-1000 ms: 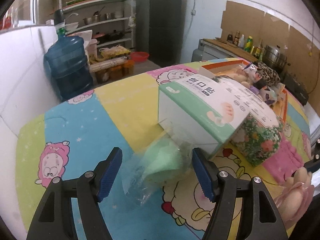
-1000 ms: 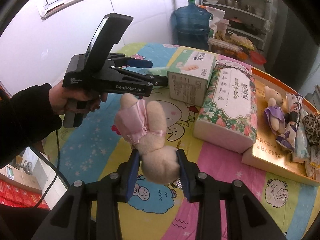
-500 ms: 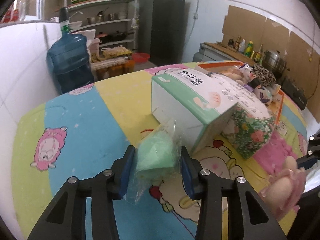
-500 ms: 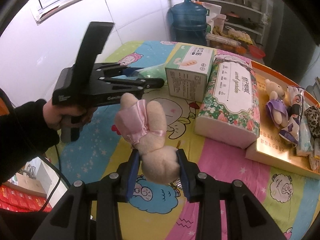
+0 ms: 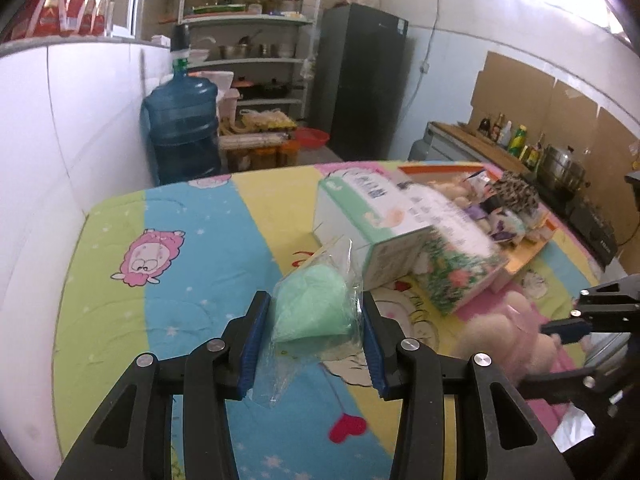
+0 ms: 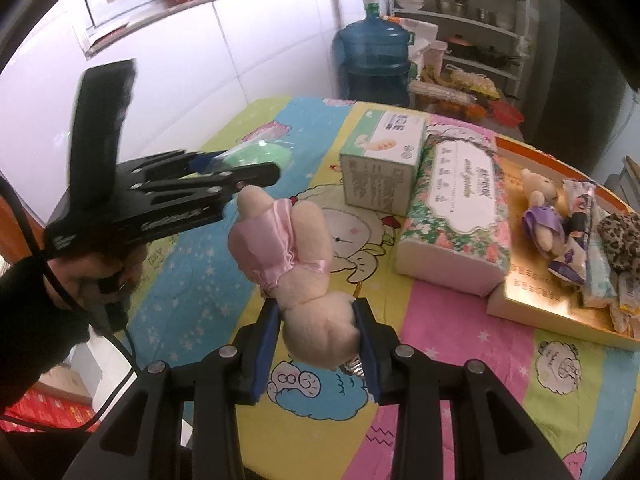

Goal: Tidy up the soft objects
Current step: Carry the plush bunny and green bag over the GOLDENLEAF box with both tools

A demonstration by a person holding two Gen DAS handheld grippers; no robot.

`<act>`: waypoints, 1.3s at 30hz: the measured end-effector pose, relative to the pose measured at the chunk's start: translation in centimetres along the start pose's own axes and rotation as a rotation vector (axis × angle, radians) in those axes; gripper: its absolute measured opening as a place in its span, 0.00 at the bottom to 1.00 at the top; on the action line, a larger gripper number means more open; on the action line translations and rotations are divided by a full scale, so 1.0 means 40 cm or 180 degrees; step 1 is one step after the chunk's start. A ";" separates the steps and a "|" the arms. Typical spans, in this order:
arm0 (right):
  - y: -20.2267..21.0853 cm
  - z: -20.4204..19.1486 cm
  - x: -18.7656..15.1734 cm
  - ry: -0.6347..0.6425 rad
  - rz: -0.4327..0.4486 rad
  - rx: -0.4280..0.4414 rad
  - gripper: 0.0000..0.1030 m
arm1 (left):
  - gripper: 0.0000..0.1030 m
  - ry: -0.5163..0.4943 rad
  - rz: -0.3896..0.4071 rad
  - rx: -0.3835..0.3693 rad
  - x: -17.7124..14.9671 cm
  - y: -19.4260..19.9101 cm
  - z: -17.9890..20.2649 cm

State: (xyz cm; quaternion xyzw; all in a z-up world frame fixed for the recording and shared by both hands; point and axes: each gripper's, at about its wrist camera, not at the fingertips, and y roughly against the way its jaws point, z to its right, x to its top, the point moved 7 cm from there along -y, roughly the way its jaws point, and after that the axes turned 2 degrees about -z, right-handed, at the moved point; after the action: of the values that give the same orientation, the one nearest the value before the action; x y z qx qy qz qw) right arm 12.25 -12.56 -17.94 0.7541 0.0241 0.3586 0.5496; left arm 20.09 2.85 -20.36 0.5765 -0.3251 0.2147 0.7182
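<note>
My left gripper (image 5: 316, 336) is shut on a green soft pad in a clear plastic bag (image 5: 310, 310) and holds it above the cartoon bedsheet (image 5: 192, 280). It also shows in the right wrist view (image 6: 256, 156). My right gripper (image 6: 316, 340) is shut on a beige plush toy in a pink dress (image 6: 288, 252), held above the sheet. The plush shows blurred in the left wrist view (image 5: 504, 332). An orange tray (image 6: 548, 288) at the right holds a small purple-dressed plush (image 6: 540, 216) and other soft items.
A white and green box (image 6: 380, 160) and a floral tissue pack (image 6: 456, 216) lie side by side mid-table, left of the tray. A blue water jug (image 5: 180, 132), shelves and a dark fridge (image 5: 360, 80) stand beyond the table. A white wall runs along the left.
My left gripper closed on the green bagged pad and lifted it off the sheet, pulling back from the box. My right gripper kept holding the plush nearly still.
</note>
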 end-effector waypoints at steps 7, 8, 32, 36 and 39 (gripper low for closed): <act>0.076 0.043 -0.006 -0.0161 0.0209 -0.0157 0.37 | 0.43 -0.0003 0.0037 -0.0171 0.014 0.052 0.079; 0.086 0.050 -0.005 -0.0183 0.0235 -0.0182 0.37 | 0.43 -0.0011 0.0044 -0.0189 0.016 0.055 0.091; 0.308 0.428 -0.049 -0.0839 0.0732 -0.0906 0.37 | 0.43 -0.0248 0.0210 -0.0598 0.187 0.021 0.485; 0.315 0.491 -0.050 -0.0891 0.0737 -0.0937 0.37 | 0.43 -0.0200 0.0200 -0.0632 0.220 -0.016 0.528; 0.318 0.536 -0.049 -0.0924 0.0748 -0.0943 0.37 | 0.43 -0.0203 0.0208 -0.0644 0.245 -0.042 0.562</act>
State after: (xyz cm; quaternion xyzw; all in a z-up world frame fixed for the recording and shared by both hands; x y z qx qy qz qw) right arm 18.42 -35.83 -11.13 0.7065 -0.1960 0.3076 0.6065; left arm 23.14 -19.95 -11.74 0.4967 -0.3865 0.1856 0.7546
